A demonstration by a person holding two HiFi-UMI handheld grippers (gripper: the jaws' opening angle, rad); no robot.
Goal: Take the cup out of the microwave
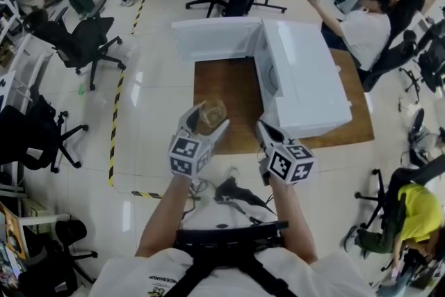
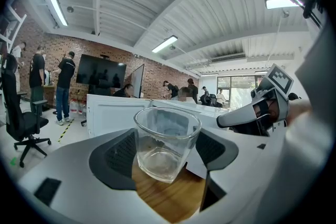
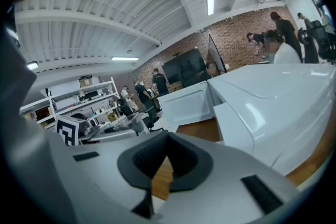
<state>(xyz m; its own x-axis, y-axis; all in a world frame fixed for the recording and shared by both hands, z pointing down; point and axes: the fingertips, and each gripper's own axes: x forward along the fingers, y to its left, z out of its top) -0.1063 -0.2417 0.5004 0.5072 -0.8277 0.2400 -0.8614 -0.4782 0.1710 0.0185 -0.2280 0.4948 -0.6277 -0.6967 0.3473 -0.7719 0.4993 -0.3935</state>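
A clear glass cup is held over the near part of the wooden table, outside the microwave, with my left gripper shut on it. In the left gripper view the cup stands upright and empty between the dark pads. The white microwave stands at the right of the table with its door swung open to the left. My right gripper hovers just right of the cup, by the microwave's near corner; its jaws are together on nothing.
Black office chairs stand to the left of the table on the floor. People sit beyond the microwave and at far right. Yellow-black tape marks the floor to the left.
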